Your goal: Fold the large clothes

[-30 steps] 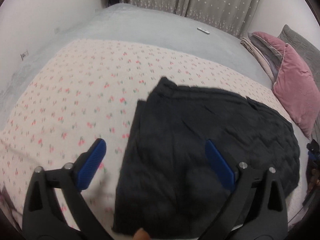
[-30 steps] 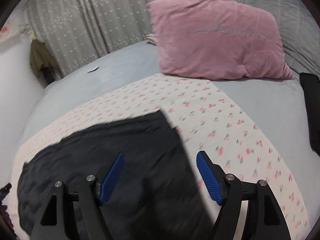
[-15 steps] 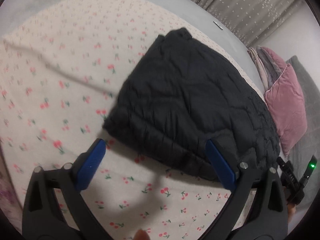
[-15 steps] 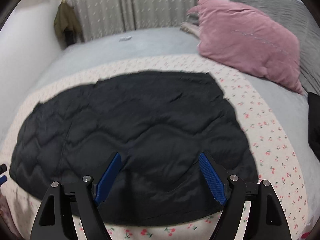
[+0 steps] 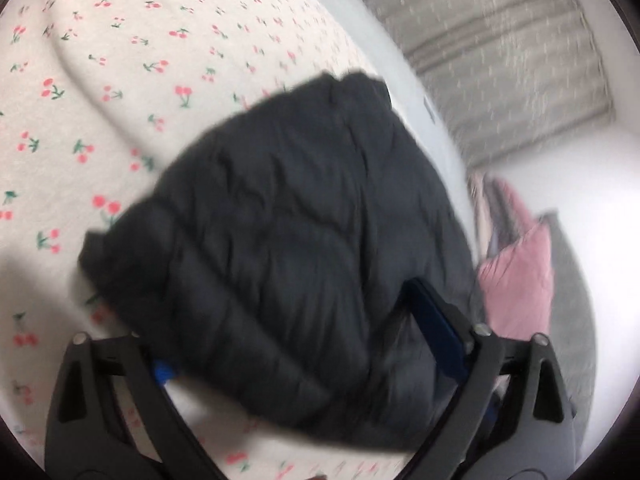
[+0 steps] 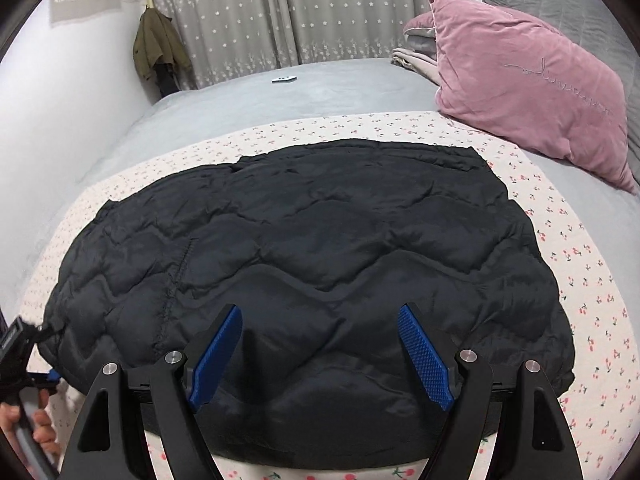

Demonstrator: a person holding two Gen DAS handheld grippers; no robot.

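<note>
A black quilted jacket [image 6: 320, 240] lies spread flat on a cherry-print sheet [image 6: 580, 280] on the bed. My right gripper [image 6: 320, 356] hovers open over the jacket's near edge, and its blue pads [image 6: 426, 356] touch nothing. The left wrist view is blurred. There my left gripper [image 5: 296, 336] straddles one end of the jacket [image 5: 304, 240]. Its jaws are closing with the padded edge between them, and the left pad [image 5: 162, 370] is half hidden under the fabric. A hand [image 6: 40, 428] shows at the jacket's left end in the right wrist view.
A pink pillow [image 6: 532, 84] and a grey quilted cushion [image 6: 560, 4] lie at the back right. A small white remote [image 6: 284, 79] rests on the grey bedspread [image 6: 280, 112]. An olive garment [image 6: 158, 46] hangs by the starred curtains [image 6: 300, 12].
My left gripper has dropped, rolled and come in around the jacket's end, jaws narrowing. The right gripper has swung from the jacket's corner to the middle of its near edge.
</note>
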